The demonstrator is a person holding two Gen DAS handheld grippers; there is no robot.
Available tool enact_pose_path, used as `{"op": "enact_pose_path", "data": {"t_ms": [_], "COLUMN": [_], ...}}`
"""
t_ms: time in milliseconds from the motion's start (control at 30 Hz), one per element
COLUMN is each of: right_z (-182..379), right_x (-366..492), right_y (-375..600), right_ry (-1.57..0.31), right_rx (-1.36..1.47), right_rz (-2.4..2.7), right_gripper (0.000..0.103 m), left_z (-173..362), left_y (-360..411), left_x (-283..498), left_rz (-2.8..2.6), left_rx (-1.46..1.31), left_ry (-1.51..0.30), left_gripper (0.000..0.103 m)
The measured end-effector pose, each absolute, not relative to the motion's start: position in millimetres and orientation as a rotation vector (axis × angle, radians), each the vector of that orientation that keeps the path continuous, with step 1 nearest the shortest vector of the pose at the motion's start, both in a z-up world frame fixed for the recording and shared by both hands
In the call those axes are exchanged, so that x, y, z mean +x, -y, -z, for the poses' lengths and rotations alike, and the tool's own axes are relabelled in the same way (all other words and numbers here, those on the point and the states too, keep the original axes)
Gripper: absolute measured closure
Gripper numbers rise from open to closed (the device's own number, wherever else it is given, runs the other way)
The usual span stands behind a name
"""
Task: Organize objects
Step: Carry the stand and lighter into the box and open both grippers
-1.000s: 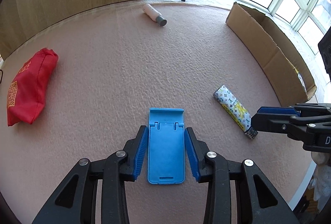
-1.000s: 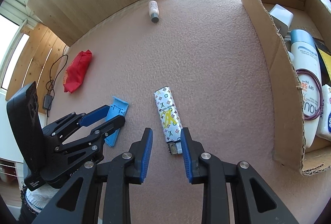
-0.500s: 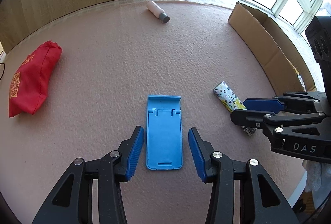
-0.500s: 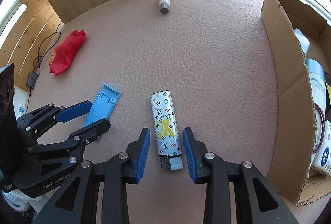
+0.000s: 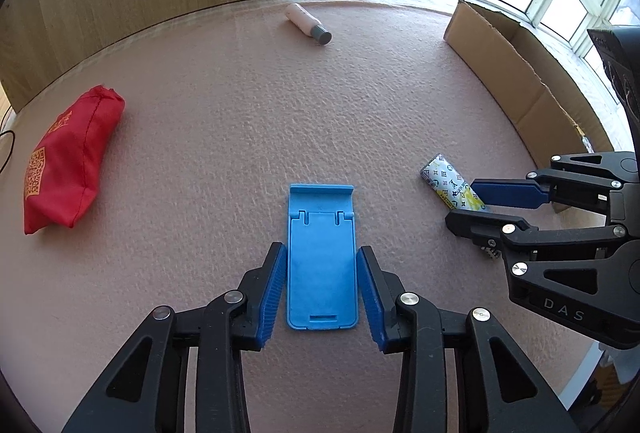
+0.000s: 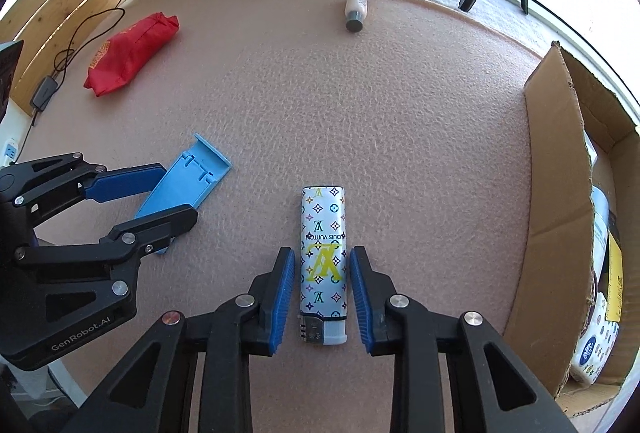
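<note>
Surface (image 5: 248, 121) is pinkish w/ a pebbled, leathery grain, rounded far edge. Blue phone stand (image 5: 322, 261): flat, matte plastic, rectangular, small lip at far end, slot at near end. Lighter (image 6: 323, 261): glossy white body w/ coloured monogram print, metal wheel end toward camera. Red pouch (image 5: 68, 157): soft fabric, gold print, far left. Small white bottle (image 5: 308, 24) w/ grey cap lies on its side near far edge. Cardboard box (image 6: 560, 217), raw torn edges, stands at right w/ bottles inside.

Left claw (image 5: 322, 293): jaws apart, ribbed blue pads flanking the stand's near half, slim gaps both sides, not gripping. Right claw (image 6: 322, 299): jaws apart, straddling the lighter's near half, small gaps each side, not gripping.

Claws sit side by side, stand & lighter near each other. Wide bare area in the middle toward bottle; box wall just right of lighter, pouch well apart at left.
</note>
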State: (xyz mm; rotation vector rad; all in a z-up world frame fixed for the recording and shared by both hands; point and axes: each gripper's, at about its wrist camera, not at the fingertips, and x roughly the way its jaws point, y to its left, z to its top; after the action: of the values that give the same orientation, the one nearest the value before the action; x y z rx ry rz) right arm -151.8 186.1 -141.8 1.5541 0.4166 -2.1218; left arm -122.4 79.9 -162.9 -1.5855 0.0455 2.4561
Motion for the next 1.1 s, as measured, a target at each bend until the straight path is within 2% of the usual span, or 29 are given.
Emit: {"op": "enact_pose_path", "data": {"t_ms": [67,667,1100], "right_z": [141,108,59], "right_x": [-152,-150,-164], "right_y": [-189,-206,-266], "right_ry": [-0.415,-0.246,-0.108], "right_rx": [1.551,1.466,1.374], "right_rz": [2.124,2.169,2.299], "right_gripper": [0.082,0.082,0.082], "left_z": [163,139,91], "left_y": [-80,-72,-132], "left_x": [-122,-123,-150], "left_rz": [-2.46,-2.479,-2.461], "left_rx": [-1.582,-1.53,-1.364], "left_ry": [-0.058,0.083,0.052], "left_gripper": [0.064,0.064,0.064]}}
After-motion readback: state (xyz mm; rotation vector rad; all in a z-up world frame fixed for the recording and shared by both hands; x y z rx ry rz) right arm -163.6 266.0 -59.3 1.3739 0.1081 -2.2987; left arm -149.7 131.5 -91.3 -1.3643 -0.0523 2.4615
